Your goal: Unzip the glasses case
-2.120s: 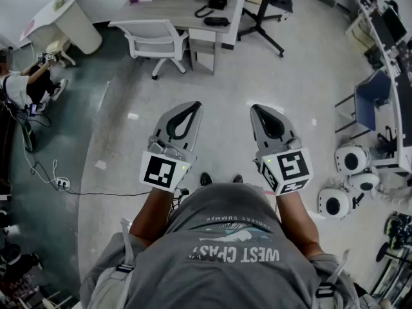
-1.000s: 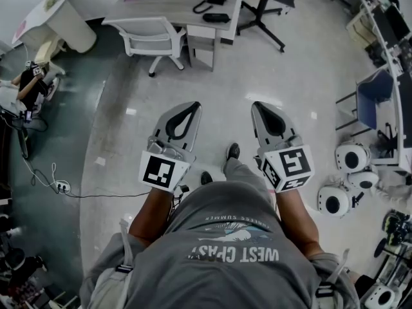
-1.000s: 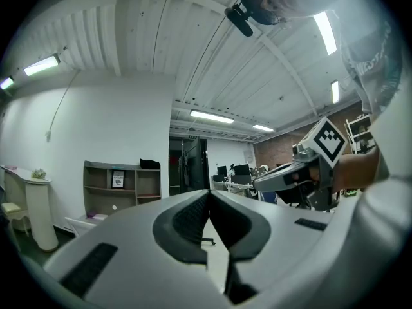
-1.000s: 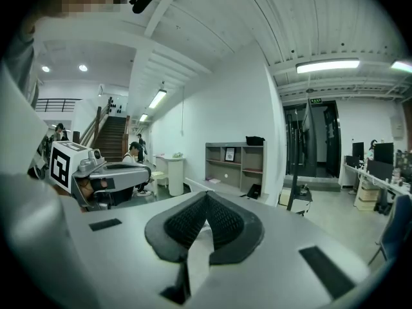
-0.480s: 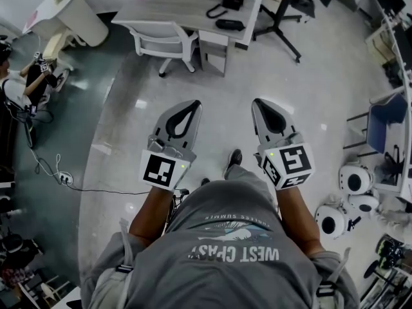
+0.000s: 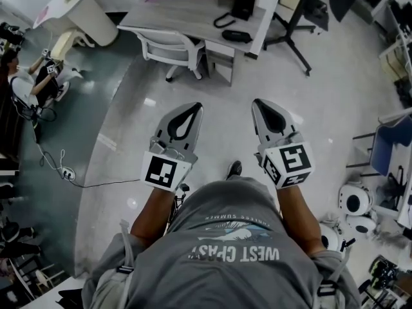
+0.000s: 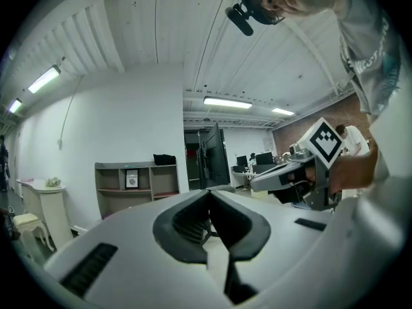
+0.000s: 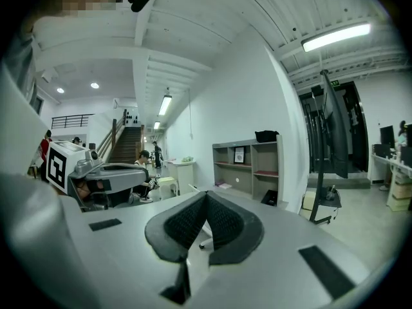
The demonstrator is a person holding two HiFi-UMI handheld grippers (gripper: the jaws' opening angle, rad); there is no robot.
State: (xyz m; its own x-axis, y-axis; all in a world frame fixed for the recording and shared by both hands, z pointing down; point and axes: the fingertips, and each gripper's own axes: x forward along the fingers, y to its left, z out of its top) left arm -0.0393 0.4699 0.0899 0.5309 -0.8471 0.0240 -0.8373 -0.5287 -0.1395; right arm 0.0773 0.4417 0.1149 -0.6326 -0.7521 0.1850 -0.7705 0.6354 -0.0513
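The left gripper (image 6: 192,108) and right gripper (image 6: 260,103) hold their jaws pressed together, empty, well short of the counter (image 6: 187,15). A dark oblong thing (image 6: 237,35) near the counter's front edge may be the glasses case; I cannot tell. Approach squarely, then open both jaws before reaching.

Noted grey shells w/ blk ribbed pads on left gripper (image 6: 194,106) & right gripper (image 6: 257,103). Saw blk-on-white square patterns on both cubes (image 6: 166,171). Logged grey T-shirt (image 6: 219,224) w/ white lettering, teal graphic. Found floor (image 6: 225,108) pale grey, dk teal at left. Spotted white chair (image 6: 168,46), blk phone (image 6: 243,6).
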